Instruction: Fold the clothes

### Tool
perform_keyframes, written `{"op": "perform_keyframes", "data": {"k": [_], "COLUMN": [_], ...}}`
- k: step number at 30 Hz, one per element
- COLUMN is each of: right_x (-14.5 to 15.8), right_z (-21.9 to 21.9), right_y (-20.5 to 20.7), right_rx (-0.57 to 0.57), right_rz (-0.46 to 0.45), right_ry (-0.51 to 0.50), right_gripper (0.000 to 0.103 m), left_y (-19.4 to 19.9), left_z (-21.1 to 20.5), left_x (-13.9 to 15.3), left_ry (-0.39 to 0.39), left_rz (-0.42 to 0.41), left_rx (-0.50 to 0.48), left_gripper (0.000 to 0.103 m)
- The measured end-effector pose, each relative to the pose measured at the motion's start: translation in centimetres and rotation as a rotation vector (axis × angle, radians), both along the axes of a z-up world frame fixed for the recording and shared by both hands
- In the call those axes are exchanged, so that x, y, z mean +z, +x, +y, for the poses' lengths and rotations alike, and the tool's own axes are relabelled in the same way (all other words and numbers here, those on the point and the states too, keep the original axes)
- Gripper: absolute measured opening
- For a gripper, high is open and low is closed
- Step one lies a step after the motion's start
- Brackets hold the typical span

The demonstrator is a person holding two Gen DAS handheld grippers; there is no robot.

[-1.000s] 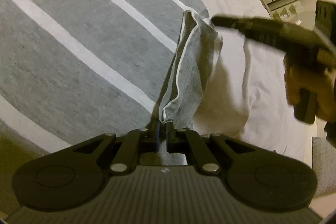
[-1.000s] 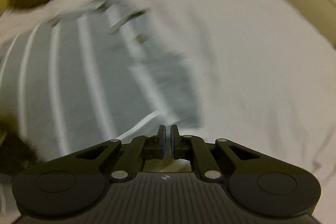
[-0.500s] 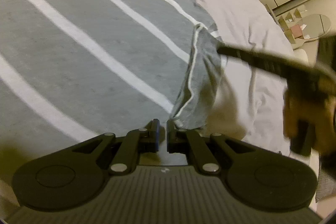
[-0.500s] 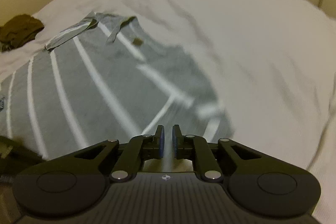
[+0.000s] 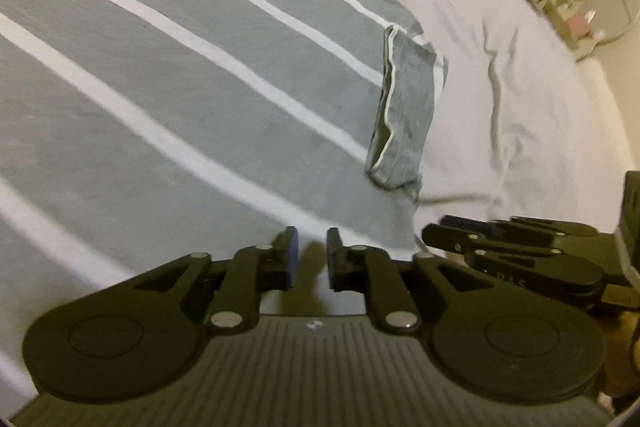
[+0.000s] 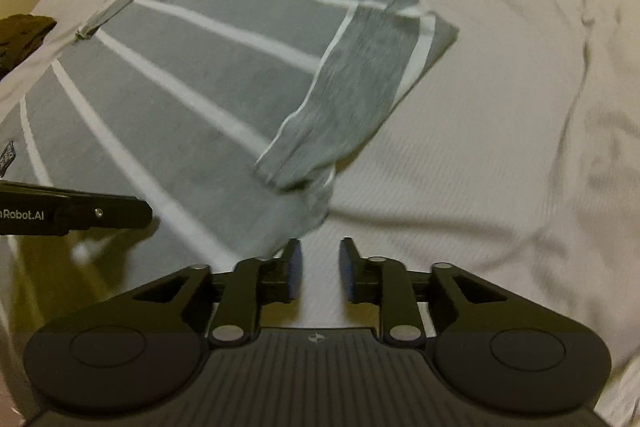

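White bedding covers the bed (image 6: 500, 131), and the grey striped shirt (image 5: 168, 75) lies spread across it, its sleeve (image 6: 352, 95) turned in over the body. Both tongs hover spread and empty: the left tongs (image 5: 308, 259) over the shirt's near edge, the right tongs (image 6: 320, 271) just off its corner. I'd judge the next fold needs each to pinch the side hem through both layers, lifting evenly so the stripes stay lined up.
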State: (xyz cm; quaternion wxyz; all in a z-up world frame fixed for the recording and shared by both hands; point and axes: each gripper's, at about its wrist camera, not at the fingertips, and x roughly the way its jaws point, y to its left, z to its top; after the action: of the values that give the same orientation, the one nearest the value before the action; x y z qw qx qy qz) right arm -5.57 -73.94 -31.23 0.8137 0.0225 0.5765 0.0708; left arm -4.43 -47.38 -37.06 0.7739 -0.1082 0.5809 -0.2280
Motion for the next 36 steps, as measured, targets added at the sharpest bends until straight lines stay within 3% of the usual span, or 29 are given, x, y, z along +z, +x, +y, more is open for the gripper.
{"op": "perform_keyframes", "data": {"k": [2,5,9,16,25,32,36], "right_x": [0.5,1.3,3.1,5.5,8.7,10.5,11.0], "right_z": [0.4,1.0,2.0,3.2,6.6,10.8,13.6], "right_y": [-0.7,-1.7,-3.0,-5.2,-8.2,-10.7,-12.3], "right_rx": [-0.044,-0.091,-0.071,-0.07,-0.122,-0.235,-0.237], "right_rz": [0.044,0.095,0.104,0.129,0.096,0.071,0.041], "right_ry": [0.009,0.037,0.028,0.04,0.015,-0.029,-0.064], "right_gripper": [0.054,0.06,0.061,0.063,0.066,0.067,0.069], "left_y": [-0.6,-1.5,-2.9,-5.3,-6.2,-5.6,-5.6], "left_z": [0.6,1.8,3.7,6.7,10.0,14.6,18.8], "left_x": [1.2,3.0,5.5,8.2,9.3,9.2,9.5], "left_ry": [0.043,0.084,0.125,0.173,0.167,0.133,0.167], "left_rz": [-0.009,-0.03,-0.066,-0.091,-0.122,-0.102,-0.109], "left_rx": [-0.008,-0.013,-0.006,-0.006,-0.158,-0.232,-0.265], "left_gripper": [0.026,0.031,0.04,0.066,0.089,0.1,0.101]}}
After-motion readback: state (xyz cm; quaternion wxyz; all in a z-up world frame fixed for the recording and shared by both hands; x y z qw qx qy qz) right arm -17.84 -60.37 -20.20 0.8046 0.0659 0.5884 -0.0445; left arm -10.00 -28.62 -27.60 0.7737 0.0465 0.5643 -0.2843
